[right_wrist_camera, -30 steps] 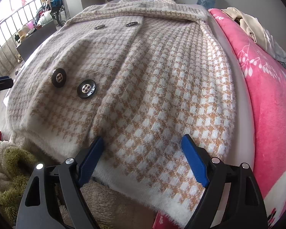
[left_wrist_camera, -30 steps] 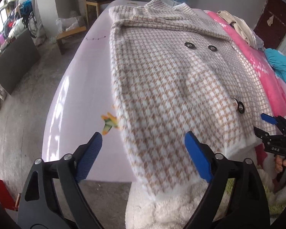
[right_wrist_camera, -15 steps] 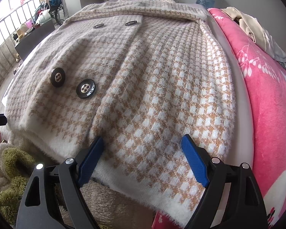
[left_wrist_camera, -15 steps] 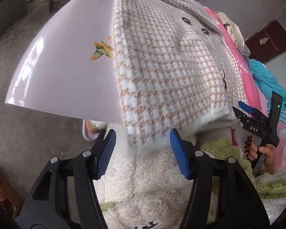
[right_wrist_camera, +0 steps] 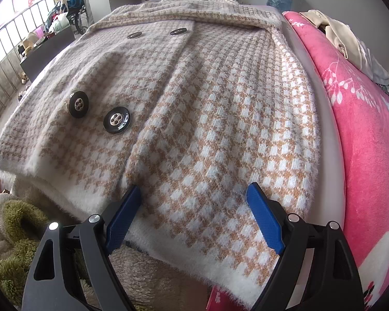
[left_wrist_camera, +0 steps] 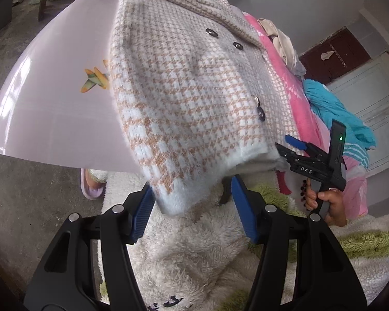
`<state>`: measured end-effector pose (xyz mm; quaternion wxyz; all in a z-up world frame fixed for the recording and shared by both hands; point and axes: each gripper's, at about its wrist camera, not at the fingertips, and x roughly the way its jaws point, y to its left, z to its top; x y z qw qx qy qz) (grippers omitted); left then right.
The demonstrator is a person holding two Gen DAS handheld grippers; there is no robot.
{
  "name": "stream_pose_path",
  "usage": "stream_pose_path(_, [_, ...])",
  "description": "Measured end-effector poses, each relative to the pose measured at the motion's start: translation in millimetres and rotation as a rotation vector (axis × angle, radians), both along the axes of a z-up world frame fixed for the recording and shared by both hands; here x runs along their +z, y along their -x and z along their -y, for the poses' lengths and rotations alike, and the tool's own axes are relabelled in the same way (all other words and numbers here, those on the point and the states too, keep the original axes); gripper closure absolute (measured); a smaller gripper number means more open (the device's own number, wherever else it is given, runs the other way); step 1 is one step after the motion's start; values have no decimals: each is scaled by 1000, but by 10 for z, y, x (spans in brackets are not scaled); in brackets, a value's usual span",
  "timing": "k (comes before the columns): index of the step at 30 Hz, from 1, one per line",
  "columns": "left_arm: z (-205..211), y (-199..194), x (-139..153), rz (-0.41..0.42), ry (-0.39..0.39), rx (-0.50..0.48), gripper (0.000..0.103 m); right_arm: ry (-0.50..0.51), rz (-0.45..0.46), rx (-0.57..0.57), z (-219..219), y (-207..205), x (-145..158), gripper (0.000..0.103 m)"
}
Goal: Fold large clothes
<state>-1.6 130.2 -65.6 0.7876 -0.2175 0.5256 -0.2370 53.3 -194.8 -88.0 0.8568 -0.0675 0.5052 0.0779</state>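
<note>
Houndstooth coat [left_wrist_camera: 184, 98] lay buttoned-side up on the pale pink board [left_wrist_camera: 51, 98], long axis running from the hem at the near edge to the collar at the far end. Left gripper [left_wrist_camera: 192, 207] sat at the hem's left corner, which hung between jaws that had just been closing, part-open, pads not yet pressing. Right gripper [right_wrist_camera: 194, 220] straddled the hem's right portion, jaws wide, gripping nothing.
</note>
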Motion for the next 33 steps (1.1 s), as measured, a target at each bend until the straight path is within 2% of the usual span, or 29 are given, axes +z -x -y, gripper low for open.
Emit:
stream_pose_path(8, [-51,-218,-76,-19,73,68,48,-21,5,-2,23,7,24,21])
stream_pose_path(9, [-31,-245,-63,-12,69,66,53,-38,5,-7,50,17,54,21])
stream_pose_path(11, [10,-273,-36,5,38,54,58,-96,7,-21,144,64,133,21])
stream_pose_path(12, [31,-281,-21,11,14,48,64,-126,8,-34,212,99,176,21])
stream_pose_path(15, [91,-303,-4,16,-78,26,75,-187,6,-85,420,203,278,22])
stream_pose_path(18, [95,-306,-6,19,-107,17,78,-239,-13,-151,619,280,321,26])
stream_pose_path(22, [107,-314,5,26,-144,-1,80,-246,-24,-215,762,323,332,30])
stream_pose_path(31, [116,-331,-18,26,-158,-13,80,-272,-78,-264,845,263,166,47])
stream_pose_path(33, [117,-333,-26,26,-157,-15,80,-266,-86,-261,838,249,154,53])
